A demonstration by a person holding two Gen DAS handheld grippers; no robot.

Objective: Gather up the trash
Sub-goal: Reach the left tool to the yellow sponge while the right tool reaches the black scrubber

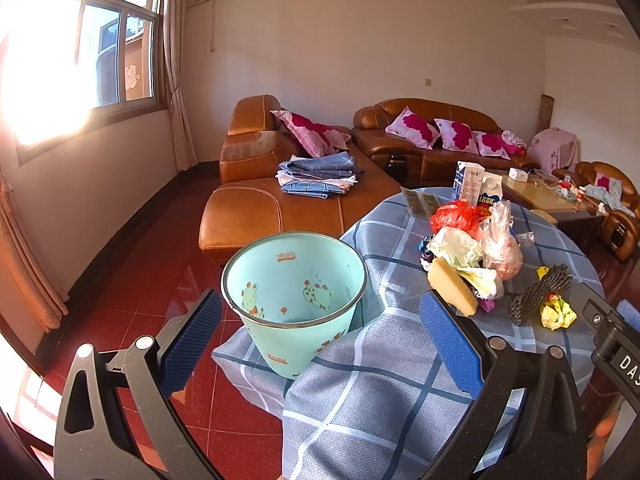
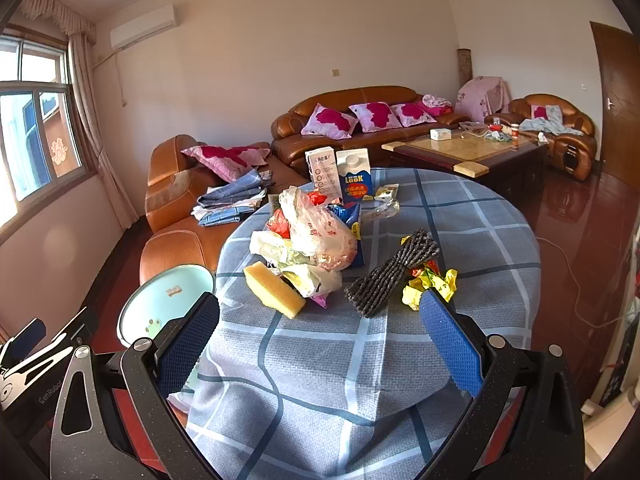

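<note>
A mint green bin point(image 1: 294, 300) stands on the floor at the left edge of the round table; its rim also shows in the right wrist view point(image 2: 168, 300). On the checked tablecloth point(image 2: 460, 220) lies a trash pile: a yellow sponge point(image 2: 274, 289), plastic bags point(image 2: 320, 232), a dark scrubber point(image 2: 390, 278), yellow wrappers point(image 2: 432, 286) and two cartons point(image 2: 354, 176). My left gripper point(image 1: 320, 344) is open around the bin, not touching it. My right gripper point(image 2: 320, 344) is open and empty above the table's near edge, short of the pile.
An orange leather sofa point(image 1: 280, 200) with folded cloths point(image 1: 316, 176) stands behind the bin. A second sofa point(image 2: 360, 120) and a coffee table point(image 2: 472, 148) lie beyond the table. The floor point(image 1: 160, 260) is glossy red tile.
</note>
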